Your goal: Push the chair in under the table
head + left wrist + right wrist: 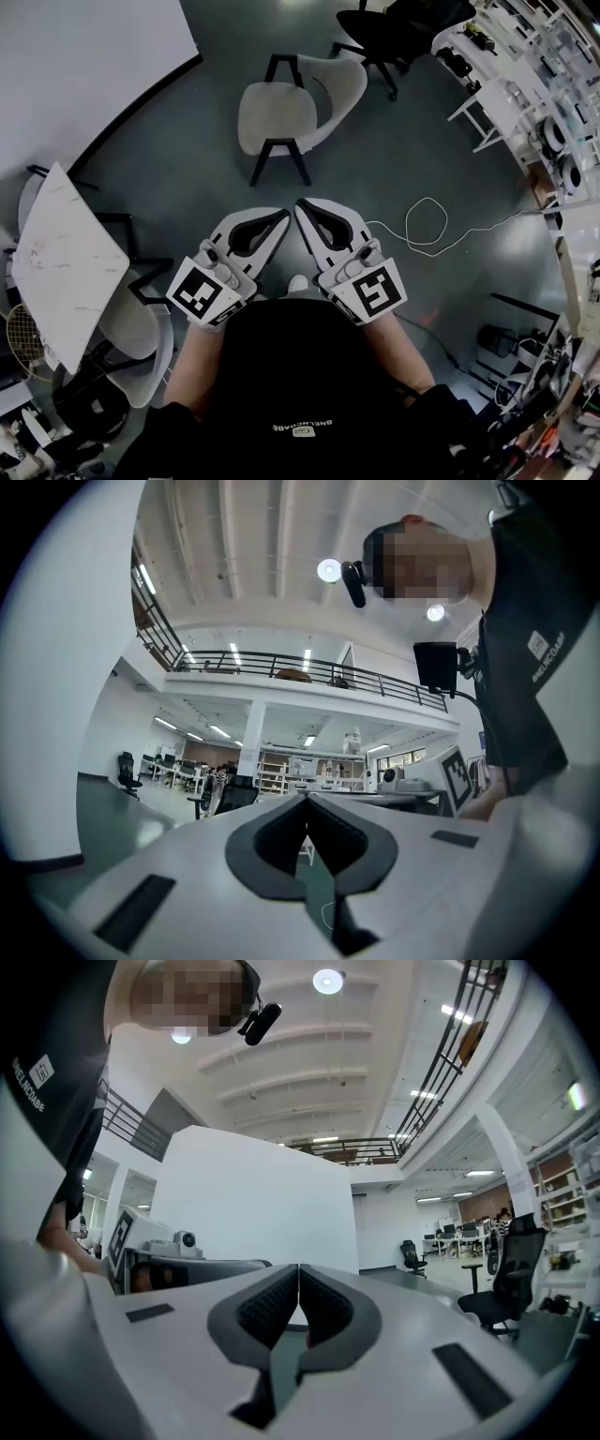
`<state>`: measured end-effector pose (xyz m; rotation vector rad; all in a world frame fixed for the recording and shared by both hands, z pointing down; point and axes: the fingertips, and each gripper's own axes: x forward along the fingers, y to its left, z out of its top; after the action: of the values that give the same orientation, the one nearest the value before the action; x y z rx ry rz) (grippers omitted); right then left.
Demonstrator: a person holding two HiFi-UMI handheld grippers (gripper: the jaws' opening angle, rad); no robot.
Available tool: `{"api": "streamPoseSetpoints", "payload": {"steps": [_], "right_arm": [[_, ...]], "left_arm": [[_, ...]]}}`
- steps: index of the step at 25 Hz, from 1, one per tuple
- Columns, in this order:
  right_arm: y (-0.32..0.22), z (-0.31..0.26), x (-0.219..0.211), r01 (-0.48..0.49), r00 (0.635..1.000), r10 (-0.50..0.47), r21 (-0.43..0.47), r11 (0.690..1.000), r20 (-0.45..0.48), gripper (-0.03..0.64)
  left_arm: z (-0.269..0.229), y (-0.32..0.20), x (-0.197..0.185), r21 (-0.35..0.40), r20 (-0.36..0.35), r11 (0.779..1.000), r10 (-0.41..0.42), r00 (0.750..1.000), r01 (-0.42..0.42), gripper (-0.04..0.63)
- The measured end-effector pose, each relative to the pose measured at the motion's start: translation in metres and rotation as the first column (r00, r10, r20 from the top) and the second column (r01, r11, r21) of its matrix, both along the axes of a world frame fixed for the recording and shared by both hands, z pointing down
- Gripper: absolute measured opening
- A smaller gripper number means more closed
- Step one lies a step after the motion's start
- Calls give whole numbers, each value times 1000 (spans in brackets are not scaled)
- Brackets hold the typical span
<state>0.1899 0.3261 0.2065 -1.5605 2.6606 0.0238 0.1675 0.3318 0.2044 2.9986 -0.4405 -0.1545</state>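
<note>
Close in front of the person, the left gripper (281, 218) and the right gripper (302, 207) are hovering side by side, each with its jaws pressed together and gripping nothing. Farther ahead, the white chair (281, 112) is standing out on the open floor (375, 169), well apart from the table (66, 253) at the left.

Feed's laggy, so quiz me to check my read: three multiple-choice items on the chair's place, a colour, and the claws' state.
1. Where is the white chair relative to the marble table? A tucked under it; B apart, on open floor; C on top of it.
2. Its legs are: A black; B red; C white.
3. The left claw and right claw are: A wide open; B shut on the chair; C shut, empty.
Answers: 1 B, bare floor lies between them; 2 A, dark against the pale seat; 3 C, tips meet on nothing.
</note>
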Motion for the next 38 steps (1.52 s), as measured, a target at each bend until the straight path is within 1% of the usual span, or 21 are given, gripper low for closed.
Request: {"api": "streamPoseSetpoints", "payload": {"steps": [2,5,7,10,13,17,22,29,34,38], "right_arm": [[0,4,9,-9,1000,9,-9,1000,6,12],[1,12,21,-19,1000,20,-29,999,23,12],[2,17,28,-26,999,27,-43,999,29,12],[-3,24,33,-32,999,35,-61,998,38,12],[-15,30,33,-37,999,39,-69,997,37,12],[-40,38,32,-46,998,49,-89,995,31,12],[-86,49,29,-62,997,66,-125,990,27,12],[-178,56,12,-69,997,74,-145,987,29,12],[-241,59,-5,-81,996,85,-153,985,19,12],[-276,63,-16,-101,994,105,-166,981,13,12]], "left_arm": [[1,1,7,10,8,1000,-16,1000,15,5],[10,0,12,-38,32,999,-29,999,31,5],[13,-1,15,-71,30,997,-26,999,28,5],[17,-5,15,-90,33,996,-22,999,25,3],[24,-19,13,-122,30,992,-19,999,22,3],[33,-48,9,-143,34,989,-30,999,35,3],[42,-95,4,-163,36,986,-19,999,25,3],[51,-177,-8,-159,63,987,13,998,-3,3],[56,-237,-29,-134,78,991,-1,997,12,3],[65,-272,-48,-136,72,990,-24,997,34,3]]}}
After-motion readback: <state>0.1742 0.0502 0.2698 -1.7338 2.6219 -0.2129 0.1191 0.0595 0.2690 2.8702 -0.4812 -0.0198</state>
